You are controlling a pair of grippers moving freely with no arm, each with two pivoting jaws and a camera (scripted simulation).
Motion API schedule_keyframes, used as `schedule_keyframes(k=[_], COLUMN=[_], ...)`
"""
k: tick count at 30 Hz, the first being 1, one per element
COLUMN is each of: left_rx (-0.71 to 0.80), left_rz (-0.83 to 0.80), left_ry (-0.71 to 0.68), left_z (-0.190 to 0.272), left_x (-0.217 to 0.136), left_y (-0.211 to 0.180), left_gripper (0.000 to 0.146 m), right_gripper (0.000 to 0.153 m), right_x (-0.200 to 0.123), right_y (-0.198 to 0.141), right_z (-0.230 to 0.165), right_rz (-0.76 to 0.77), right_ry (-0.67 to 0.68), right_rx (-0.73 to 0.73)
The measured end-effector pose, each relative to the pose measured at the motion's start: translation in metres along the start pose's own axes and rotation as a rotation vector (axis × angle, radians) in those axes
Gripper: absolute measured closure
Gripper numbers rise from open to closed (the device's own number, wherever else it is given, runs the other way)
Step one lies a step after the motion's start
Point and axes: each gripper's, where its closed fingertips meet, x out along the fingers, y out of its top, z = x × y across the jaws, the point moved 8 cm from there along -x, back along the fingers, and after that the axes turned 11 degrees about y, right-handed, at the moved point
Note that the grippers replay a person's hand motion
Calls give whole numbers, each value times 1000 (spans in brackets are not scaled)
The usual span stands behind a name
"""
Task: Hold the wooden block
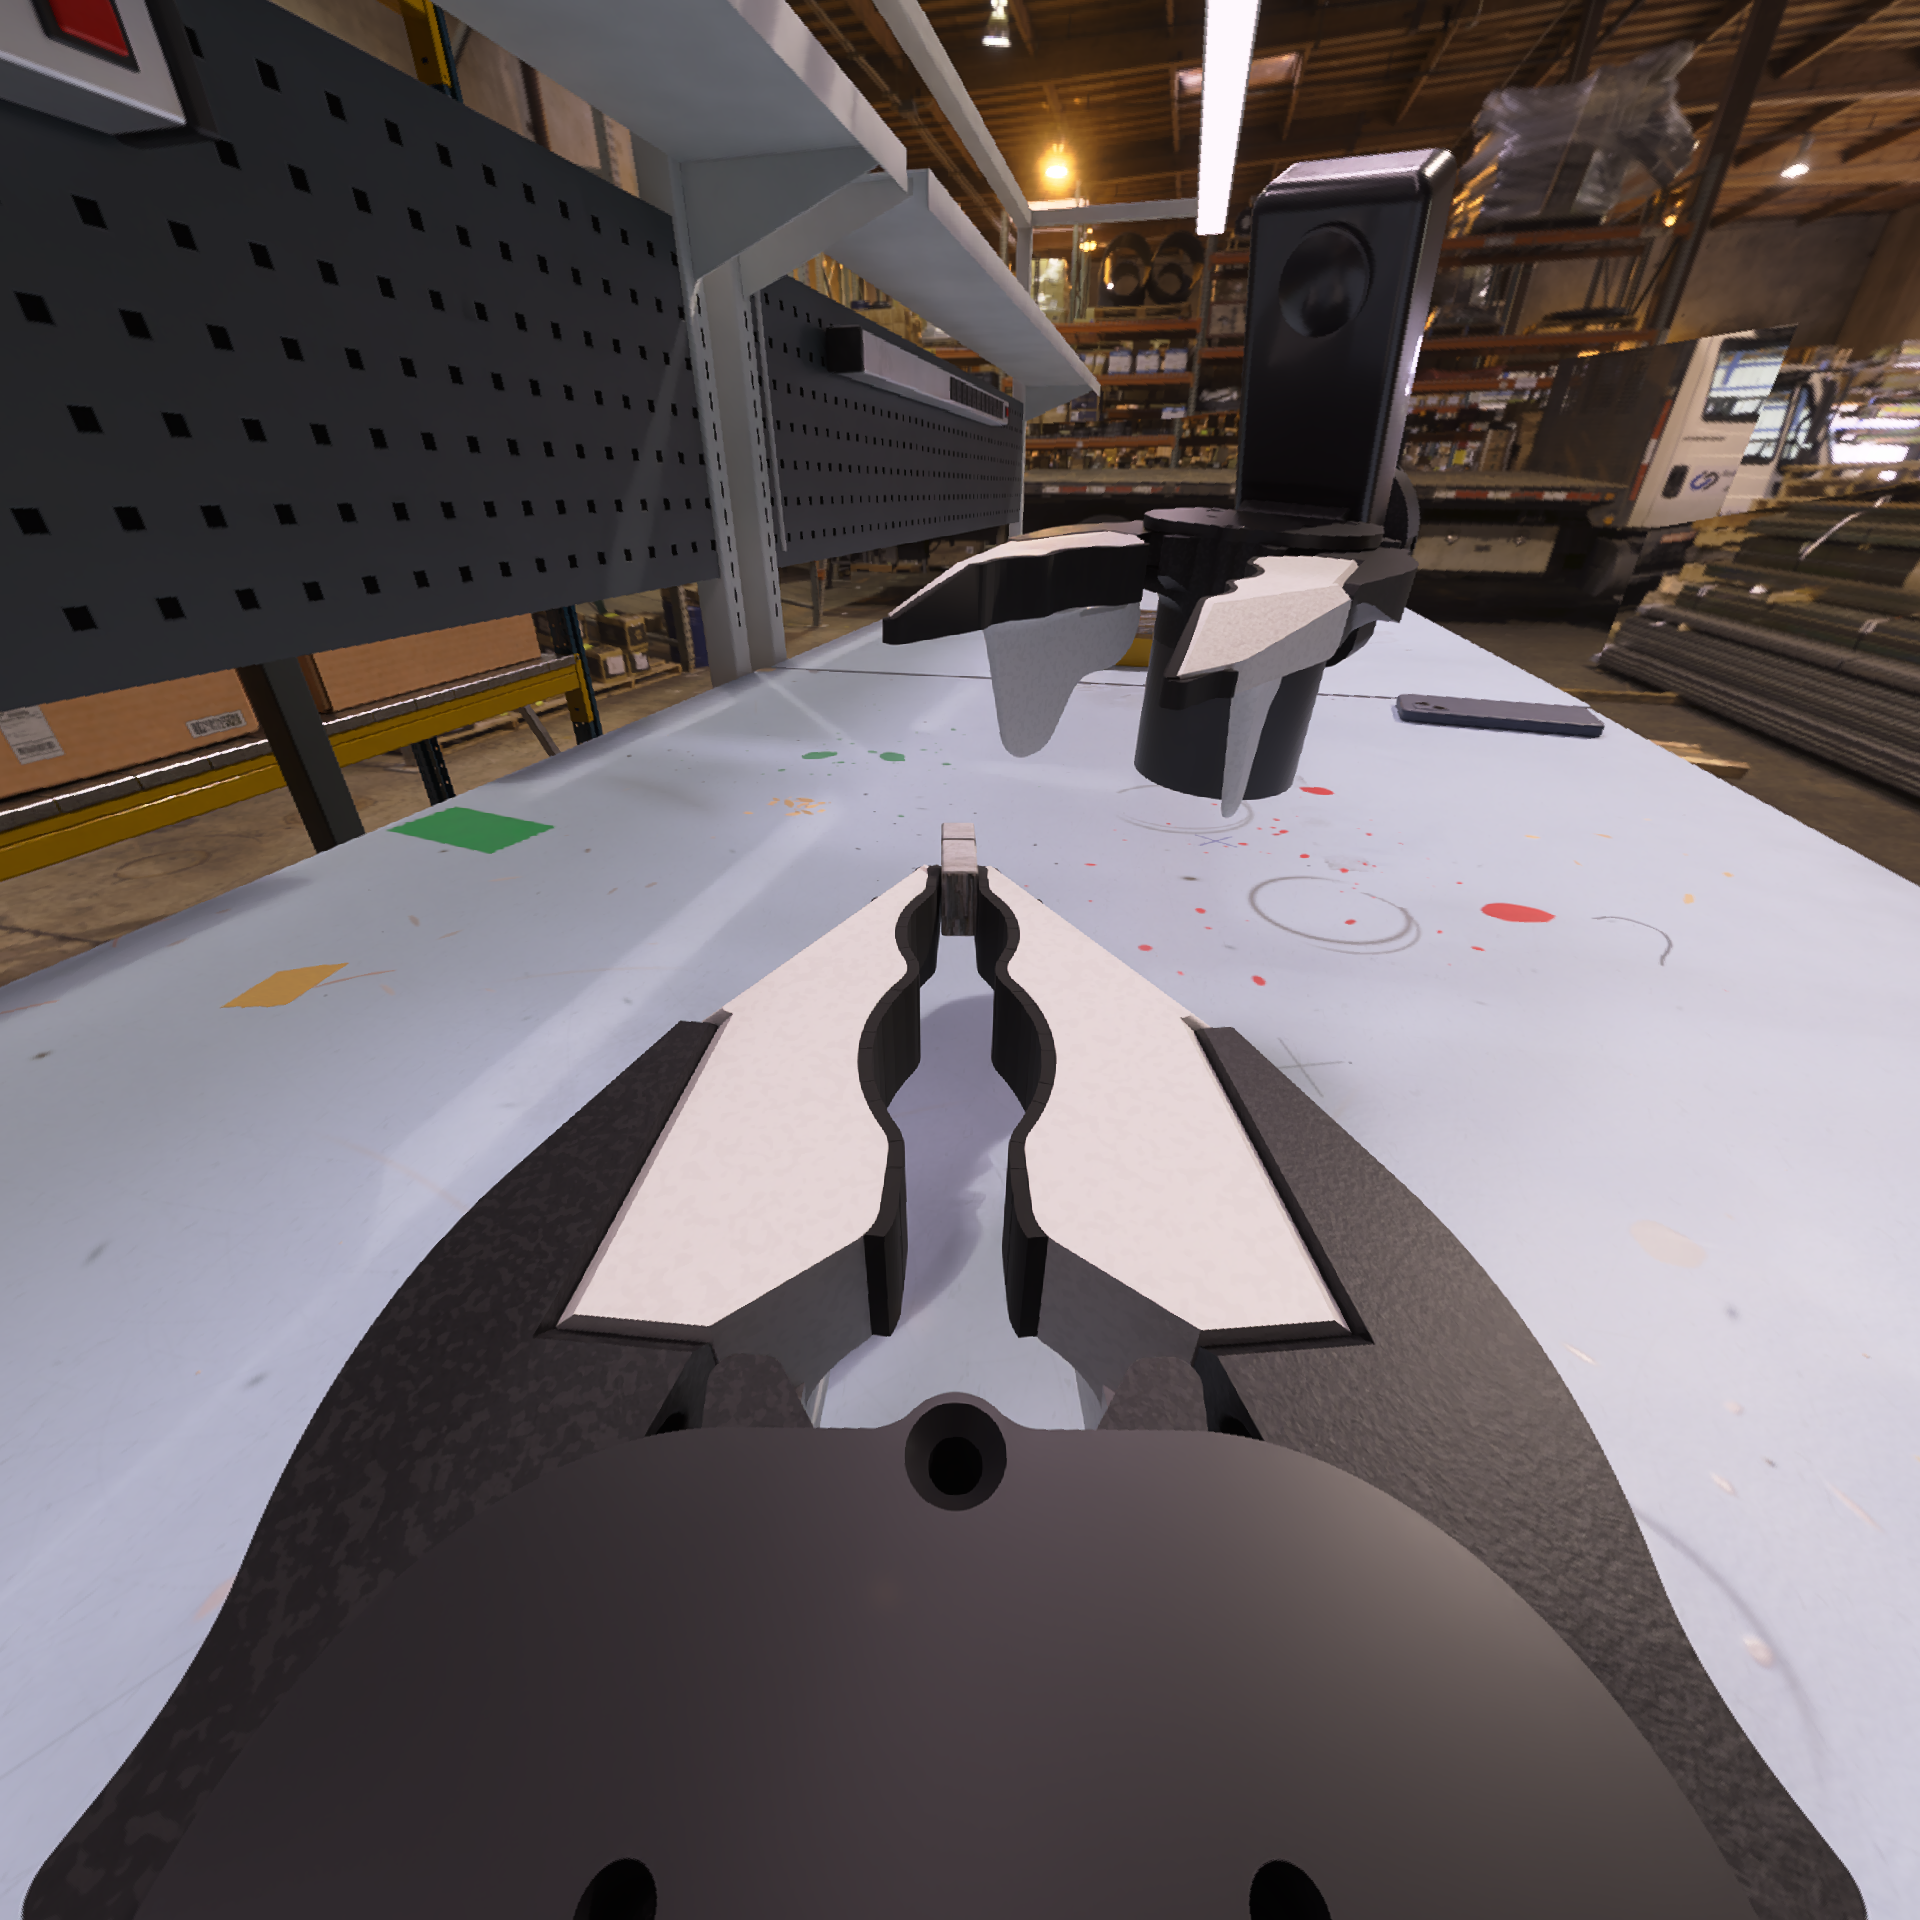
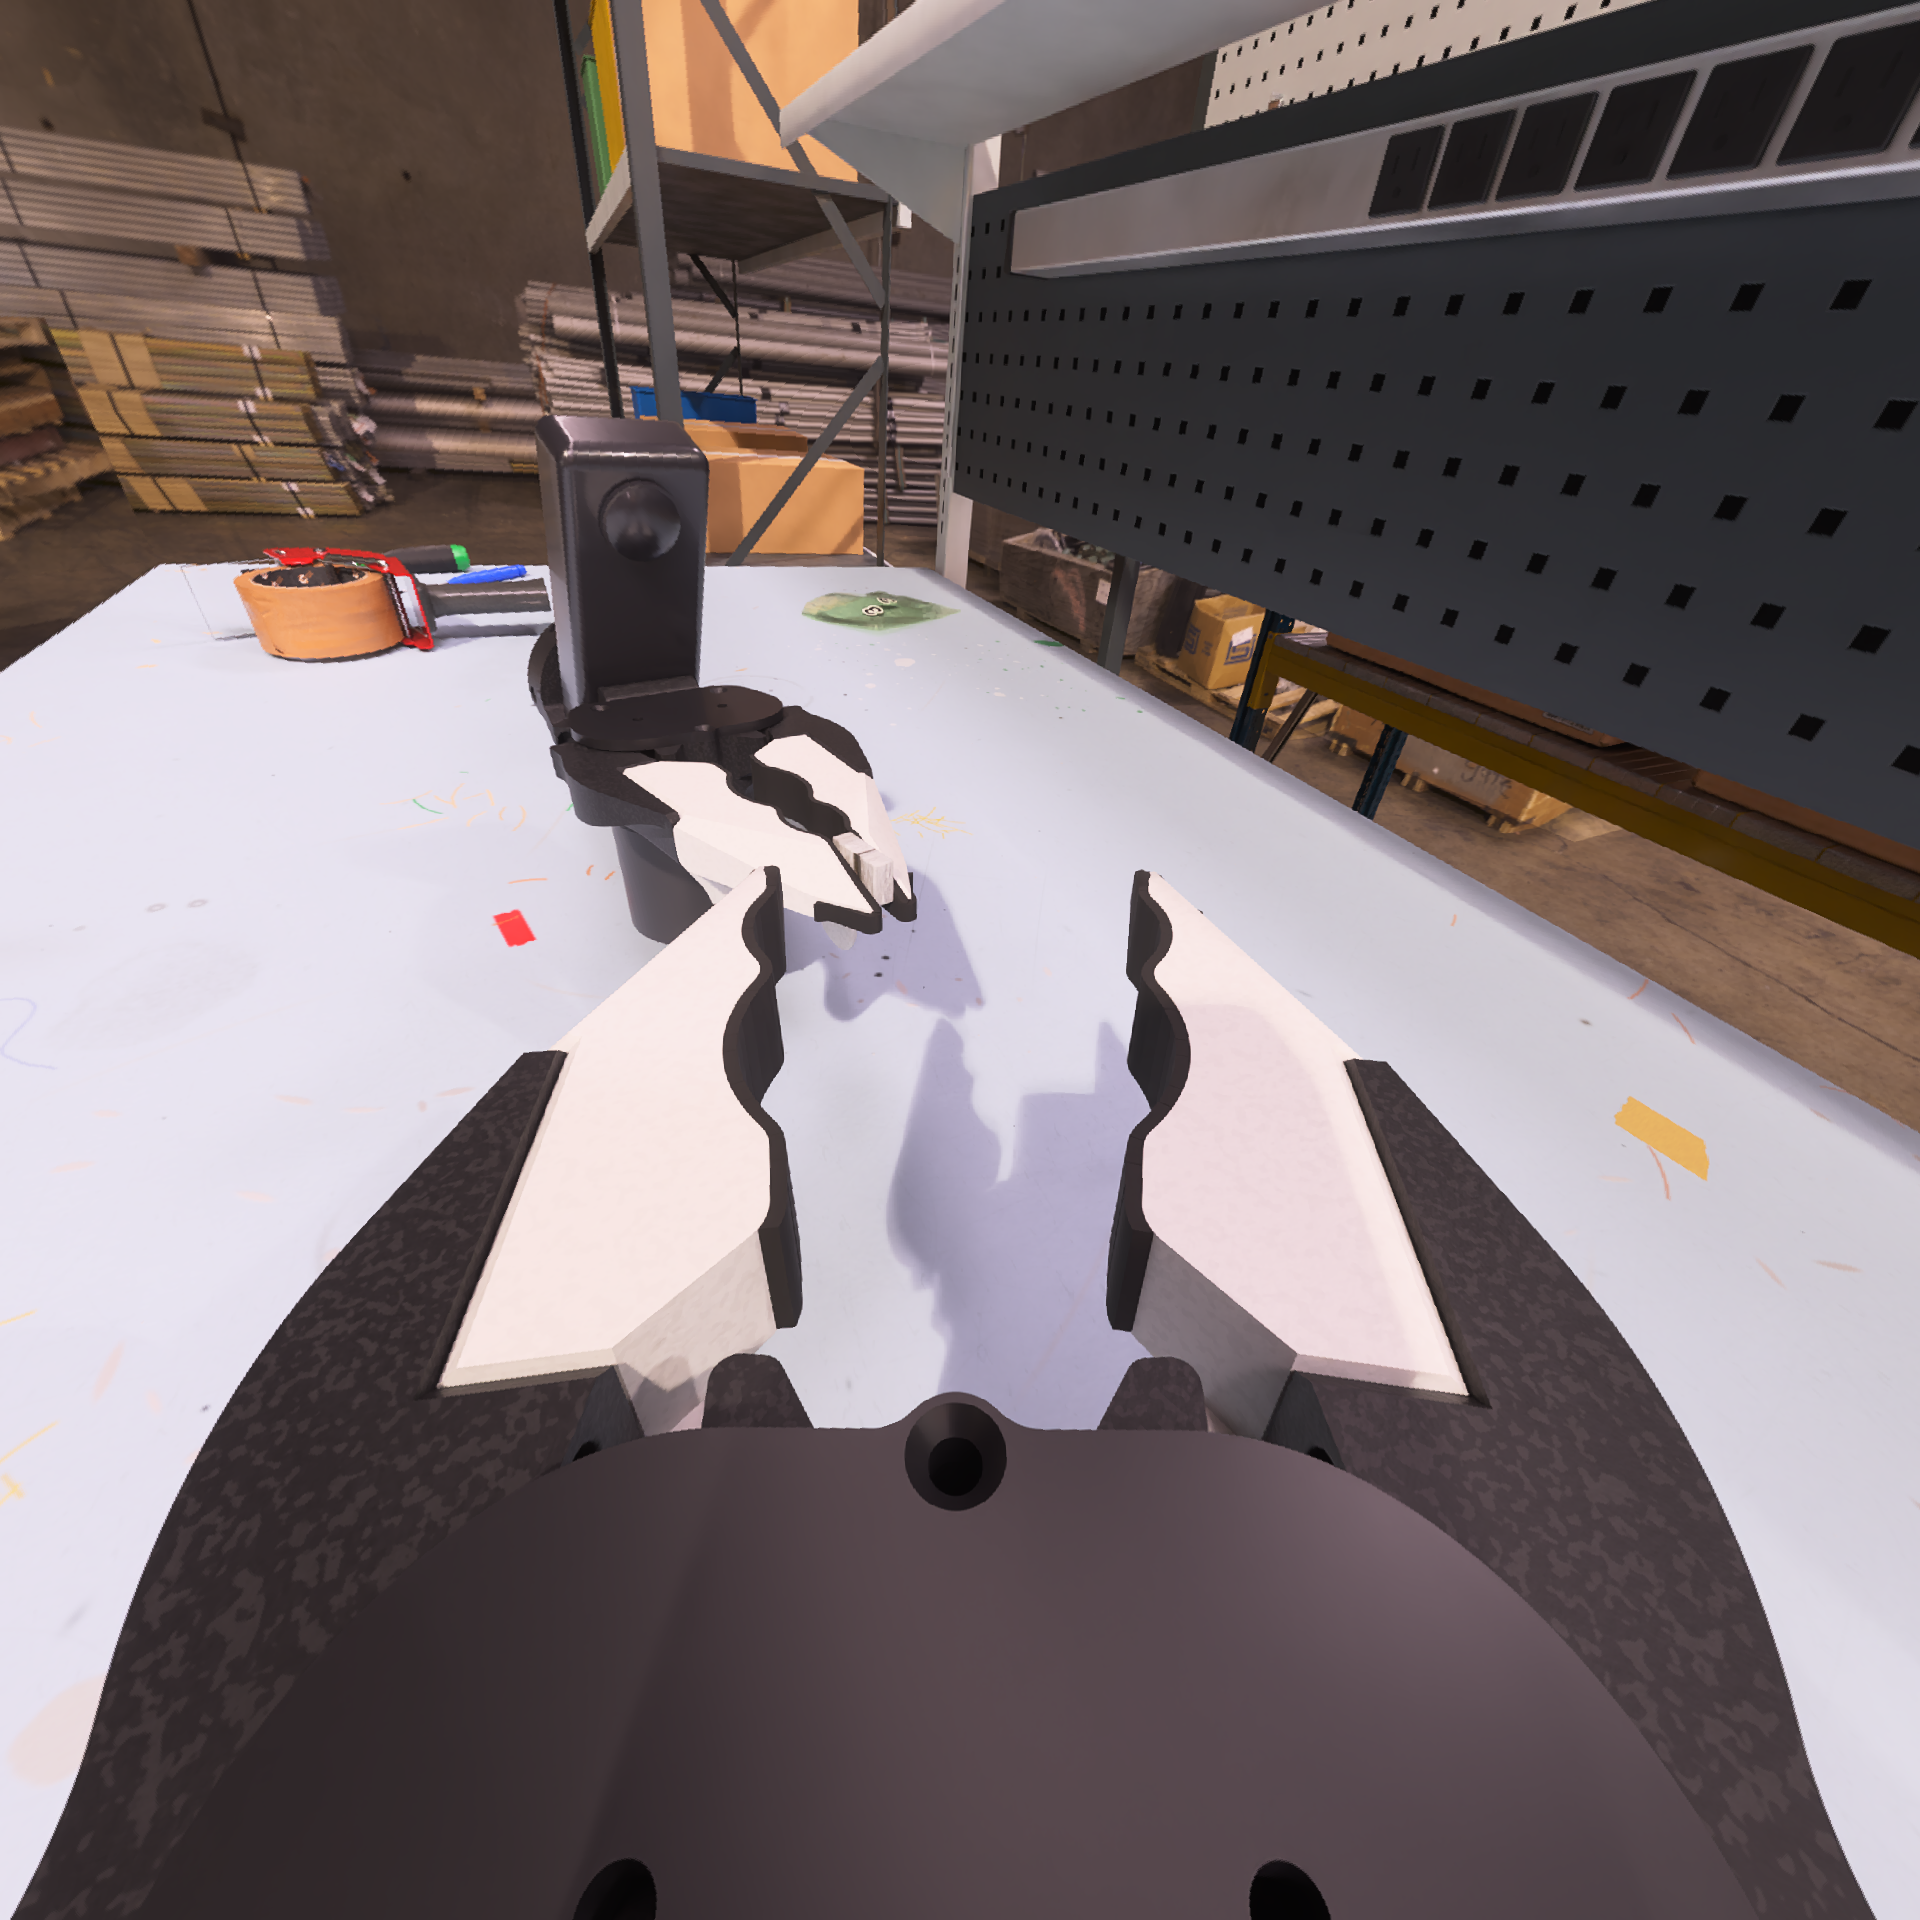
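Note:
My left gripper (image 1: 957,883) is shut on a small pale wooden block (image 1: 957,871), pinched upright between its fingertips above the pale blue table (image 1: 416,1091). In the right wrist view the same left gripper (image 2: 878,902) shows farther off, with the block (image 2: 873,871) at its tips. My right gripper (image 2: 954,883) is open and empty, its jaws wide apart, hovering over the table just short of the left gripper. In the left wrist view the right gripper (image 1: 1127,769) hangs open beyond the block, to the right.
A dark pegboard (image 1: 343,416) with shelves runs along one table edge. A tape dispenser (image 2: 322,608) and pens lie at the far end. A dark phone (image 1: 1496,715) lies at the other end. Paint spots and tape patches mark the tabletop.

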Motion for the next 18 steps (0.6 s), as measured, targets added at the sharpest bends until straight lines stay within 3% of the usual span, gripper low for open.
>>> schedule_keyframes(k=[11,14,18], left_rx=[-52,-89,-82], left_rz=[110,166,120], left_ry=[-5,-7,-14], left_z=[-6,-10,-9], left_x=[-8,-12,-9], left_y=[3,5,2], left_gripper=[141,141,141], right_gripper=[85,86,85], right_x=[1,-1,1], right_y=[-1,-7,-7], right_z=[0,8,7], right_rz=[-8,-13,16], right_ry=[16,17,46], right_rx=[-14,61,95])
